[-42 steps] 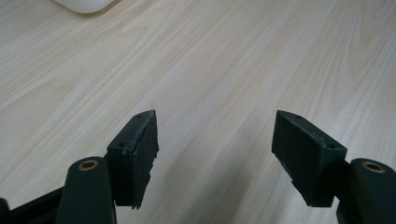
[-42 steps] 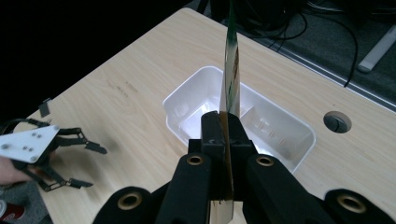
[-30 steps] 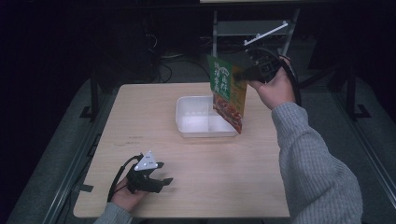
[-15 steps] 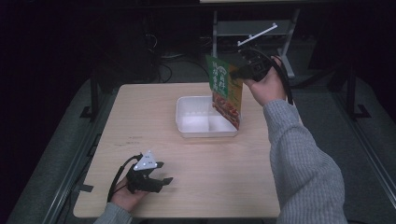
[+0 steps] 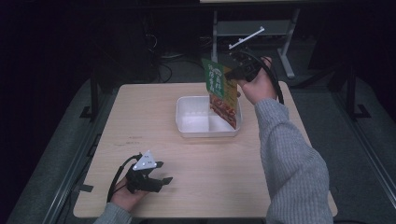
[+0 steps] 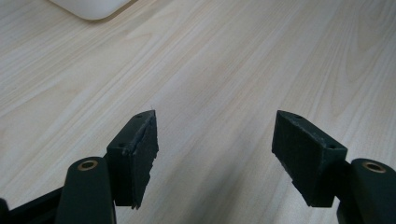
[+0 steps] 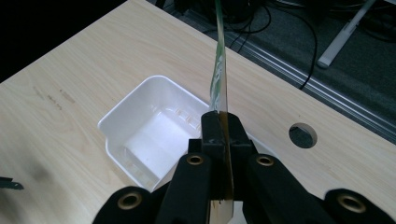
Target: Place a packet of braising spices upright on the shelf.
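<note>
The right gripper, jaws clamped on a flat food packet, hangs it over the white bin near the table's far edge. Placing is in hand; next, lower and release. The bin looks empty. The left gripper rests wide open, holding nothing, at the near left corner.

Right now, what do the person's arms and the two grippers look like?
Both grippers are black with two blocky, ribbed jaw pads and brass-coloured rivets. The left gripper carries a grey three-cornered plate and trails a black cable. The right gripper also trails a looping black cable. The person wears a grey knitted sleeve on each arm.
</note>
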